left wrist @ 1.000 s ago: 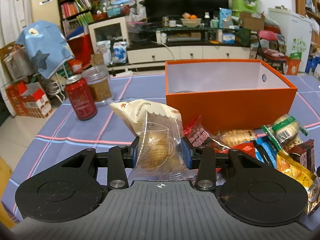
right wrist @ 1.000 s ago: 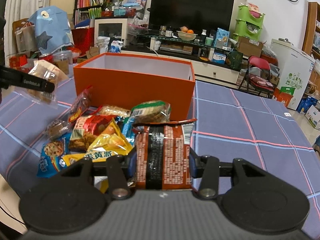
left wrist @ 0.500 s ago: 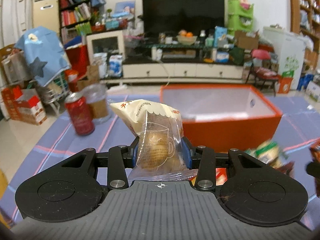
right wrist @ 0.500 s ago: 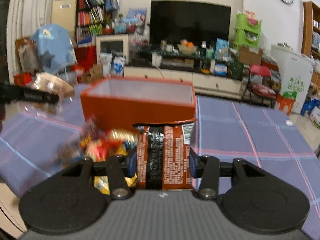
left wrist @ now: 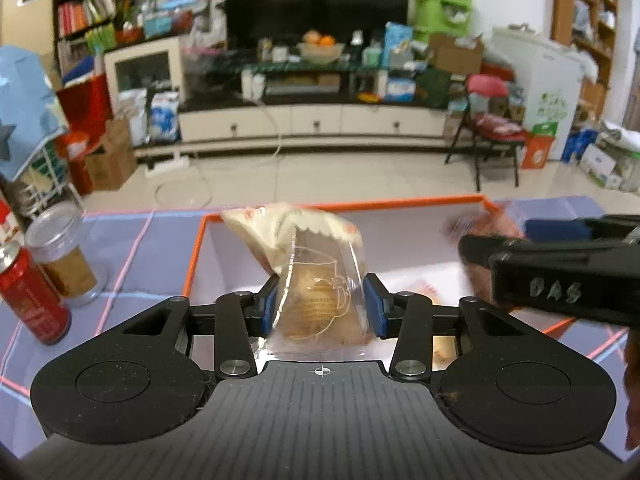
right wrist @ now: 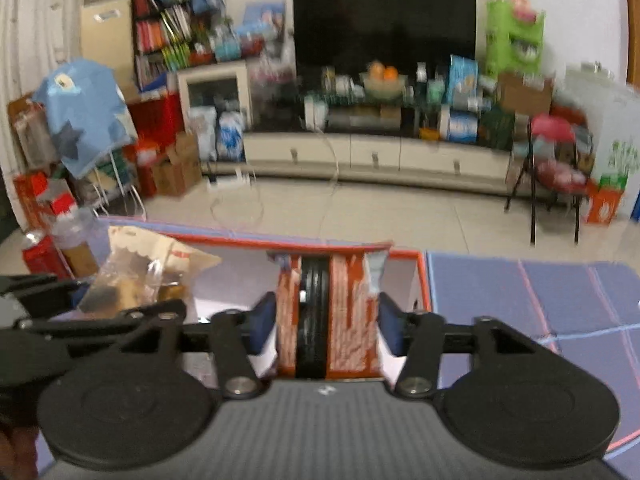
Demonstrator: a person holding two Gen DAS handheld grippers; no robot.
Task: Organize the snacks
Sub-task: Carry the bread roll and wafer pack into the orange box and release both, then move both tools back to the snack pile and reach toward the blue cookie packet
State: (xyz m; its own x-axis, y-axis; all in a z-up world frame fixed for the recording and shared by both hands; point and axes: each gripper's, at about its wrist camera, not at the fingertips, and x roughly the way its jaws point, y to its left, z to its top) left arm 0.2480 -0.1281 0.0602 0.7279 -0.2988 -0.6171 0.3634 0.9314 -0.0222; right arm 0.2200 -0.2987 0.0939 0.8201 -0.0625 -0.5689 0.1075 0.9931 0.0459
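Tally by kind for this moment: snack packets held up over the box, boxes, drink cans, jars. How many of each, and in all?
Snack packets: 2, a clear pastry packet and an orange-brown packet
Orange box: 1
Red can: 1
Clear jar: 1
Total: 5

Left gripper [left wrist: 322, 306] over the open orange box [left wrist: 192, 264]; its jaws have just been opening, with the clear-wrapped pastry packet [left wrist: 316, 280] still between the blue pads [left wrist: 269, 307]. Right gripper [left wrist: 560, 276] enters at right, blurred. Red can [left wrist: 30, 300] and clear jar [left wrist: 66, 258] stand left on the blue tablecloth [left wrist: 132, 248].
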